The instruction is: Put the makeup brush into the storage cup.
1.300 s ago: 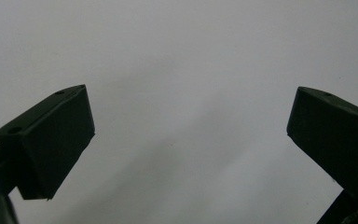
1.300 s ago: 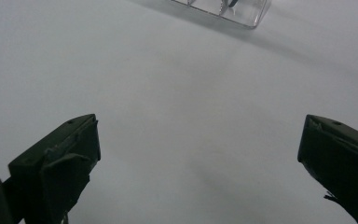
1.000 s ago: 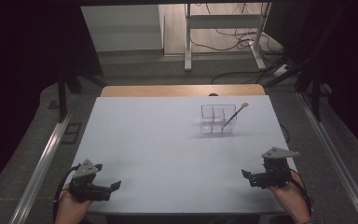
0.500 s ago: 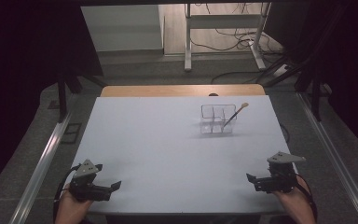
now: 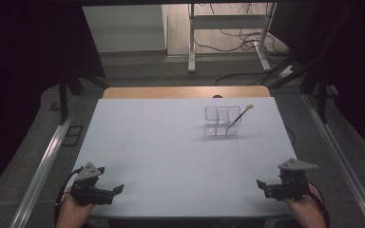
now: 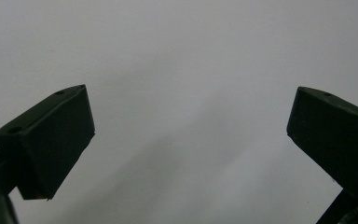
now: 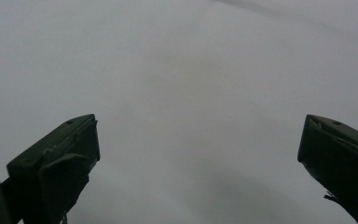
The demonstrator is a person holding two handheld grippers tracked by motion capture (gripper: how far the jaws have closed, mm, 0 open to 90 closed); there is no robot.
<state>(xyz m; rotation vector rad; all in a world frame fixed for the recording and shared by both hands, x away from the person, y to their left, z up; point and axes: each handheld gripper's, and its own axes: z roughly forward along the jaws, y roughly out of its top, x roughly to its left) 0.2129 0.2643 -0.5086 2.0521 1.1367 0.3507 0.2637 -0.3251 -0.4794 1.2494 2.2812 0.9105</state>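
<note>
A clear divided box (image 5: pixel 222 121) stands on the white table (image 5: pixel 171 147) toward the back right, and a thin brush (image 5: pixel 240 115) leans out of one of its compartments. My left gripper (image 5: pixel 118 190) rests at the front left corner, jaws wide apart over bare table, as the left gripper (image 6: pixel 189 140) view confirms. At the front right corner, my right gripper (image 5: pixel 261 185) is open too, and nothing lies between the jaws of the right gripper (image 7: pixel 198 158). Both are far from the box.
A wooden strip (image 5: pixel 185 92) edges the table's far side. Metal rails (image 5: pixel 52 152) run along both sides. Beyond stand desk legs (image 5: pixel 228 28) with cables on the floor.
My right gripper has drawn back toward the front edge and slightly right. The left gripper has stayed put.
</note>
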